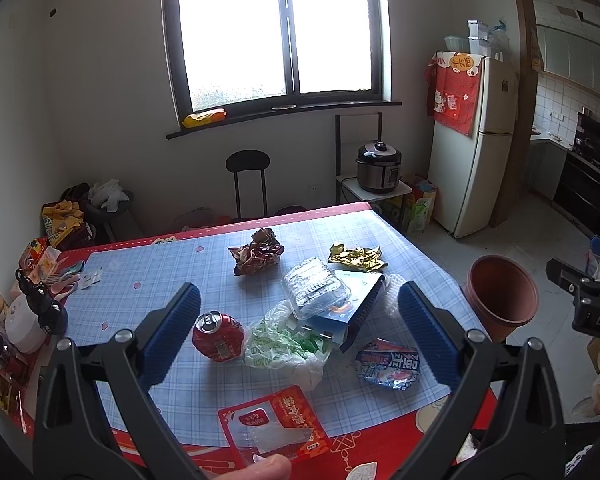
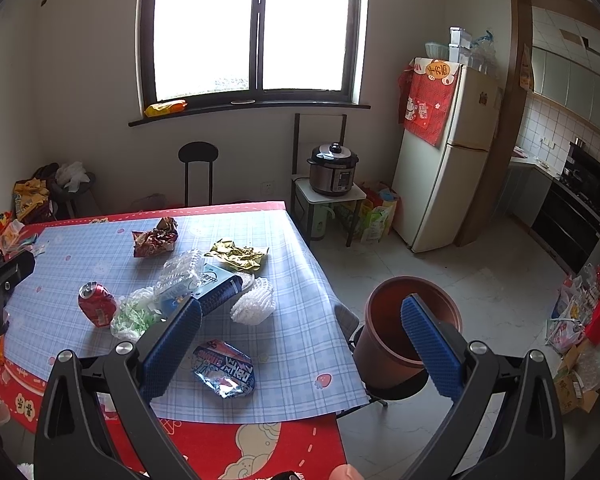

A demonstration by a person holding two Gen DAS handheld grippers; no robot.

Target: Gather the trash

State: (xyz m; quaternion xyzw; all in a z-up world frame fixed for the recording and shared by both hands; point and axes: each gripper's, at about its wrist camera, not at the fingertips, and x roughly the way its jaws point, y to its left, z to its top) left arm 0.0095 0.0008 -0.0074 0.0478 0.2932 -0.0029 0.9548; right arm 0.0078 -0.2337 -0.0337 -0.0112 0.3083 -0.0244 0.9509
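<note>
Left gripper: held above the near half of the table, jaws spread wide apart with nothing between them.
Right gripper: held over the table's right edge, jaws likewise wide apart and empty.
Beneath the left jaws: a crushed red can is seen toward the left finger, with a green-and-white plastic bag just beside it.
Centre heap: a clear plastic tray is rested on a blue box, and white foam netting is lodged against the box's right side.
Near edge: a blue-and-white snack wrapper lies flat toward the right, and a red packet lies at the front edge.
Far side: a crumpled red-brown wrapper and a gold wrapper are left apart from the heap.
Table: covered with a blue checked cloth over a red one.
Bin: a brown tub is placed just off the table's right edge, on a dark stool, open and apparently empty.
Step in hand: judged to be the start, since all trash is on the table and nothing is gripped.
Next move: a lowering onto one piece is called for, probably the can or the snack wrapper, then a closing of the jaws and a carry to the bin.
</note>
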